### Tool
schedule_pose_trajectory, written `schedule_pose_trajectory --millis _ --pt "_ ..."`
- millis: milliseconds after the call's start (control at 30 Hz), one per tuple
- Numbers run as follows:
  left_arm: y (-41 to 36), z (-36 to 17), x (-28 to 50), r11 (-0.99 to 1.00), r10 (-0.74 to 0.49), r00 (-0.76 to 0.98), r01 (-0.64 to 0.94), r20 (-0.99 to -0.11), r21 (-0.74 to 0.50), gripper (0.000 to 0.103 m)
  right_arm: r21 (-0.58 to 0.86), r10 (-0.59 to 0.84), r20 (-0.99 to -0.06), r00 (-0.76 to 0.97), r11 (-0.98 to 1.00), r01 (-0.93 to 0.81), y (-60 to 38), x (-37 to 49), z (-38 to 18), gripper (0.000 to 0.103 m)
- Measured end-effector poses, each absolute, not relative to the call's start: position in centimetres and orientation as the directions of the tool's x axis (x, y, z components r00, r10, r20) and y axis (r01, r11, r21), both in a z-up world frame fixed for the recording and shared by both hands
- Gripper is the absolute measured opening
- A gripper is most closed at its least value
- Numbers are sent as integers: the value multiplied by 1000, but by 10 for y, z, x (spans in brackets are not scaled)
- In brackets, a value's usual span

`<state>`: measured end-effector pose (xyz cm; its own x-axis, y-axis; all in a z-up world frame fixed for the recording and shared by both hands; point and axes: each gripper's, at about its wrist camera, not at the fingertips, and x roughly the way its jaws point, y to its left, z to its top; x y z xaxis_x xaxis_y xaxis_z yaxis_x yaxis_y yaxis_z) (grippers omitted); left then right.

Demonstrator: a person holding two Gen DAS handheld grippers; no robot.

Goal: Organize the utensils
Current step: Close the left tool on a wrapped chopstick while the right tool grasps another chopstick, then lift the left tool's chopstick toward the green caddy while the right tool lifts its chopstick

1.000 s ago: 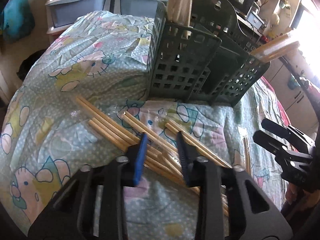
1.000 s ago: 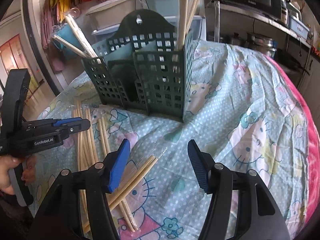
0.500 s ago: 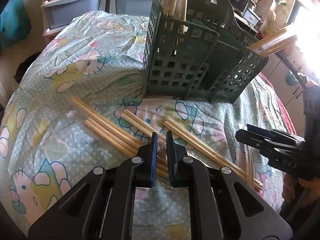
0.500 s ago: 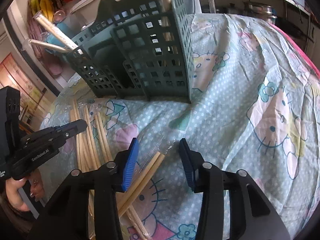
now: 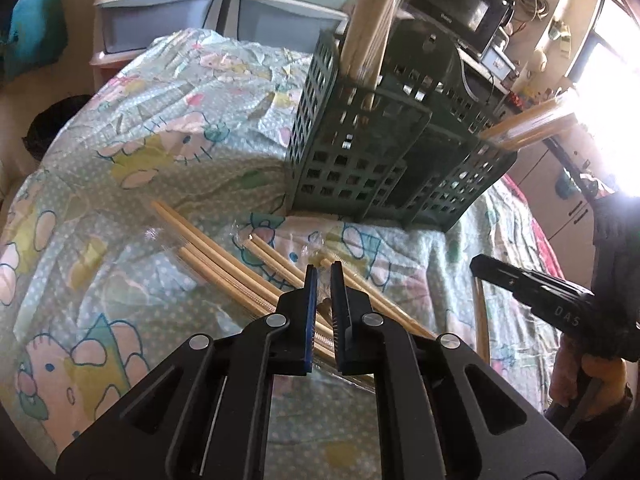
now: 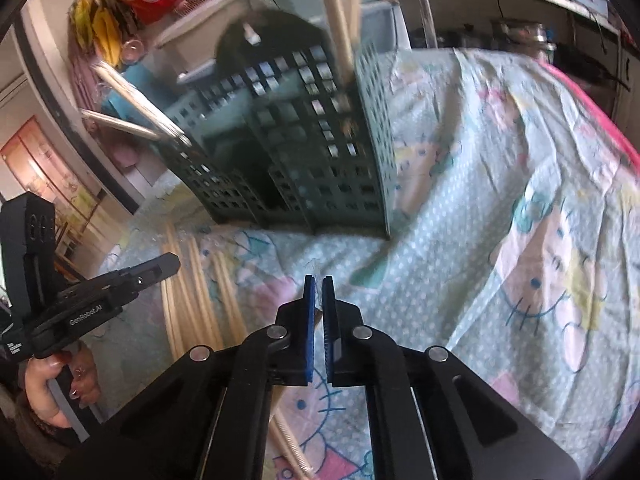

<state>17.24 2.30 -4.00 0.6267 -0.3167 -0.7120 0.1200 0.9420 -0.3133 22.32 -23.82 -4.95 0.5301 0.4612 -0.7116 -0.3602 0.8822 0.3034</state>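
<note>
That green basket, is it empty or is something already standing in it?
Not empty. The green basket holds chopsticks upright in one compartment; more lean from another.

1 green caddy (image 5: 360, 152), 2 grippers, several wrapped chopstick pairs (image 5: 224, 264) on cloth

A cartoon-cat printed cloth (image 5: 168, 168) covers the counter. Wrapped wooden chopsticks (image 5: 224, 264) lie loose on it. A dark green slotted utensil caddy (image 5: 372, 160) stands just behind them.
</note>
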Motion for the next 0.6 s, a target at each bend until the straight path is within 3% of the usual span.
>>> schedule_pose_trajectory --millis 600 --pt "16 25 132 930 -345 727 178 -594 -323 3 164 495 -534 685 856 -491 -235 169 34 3"
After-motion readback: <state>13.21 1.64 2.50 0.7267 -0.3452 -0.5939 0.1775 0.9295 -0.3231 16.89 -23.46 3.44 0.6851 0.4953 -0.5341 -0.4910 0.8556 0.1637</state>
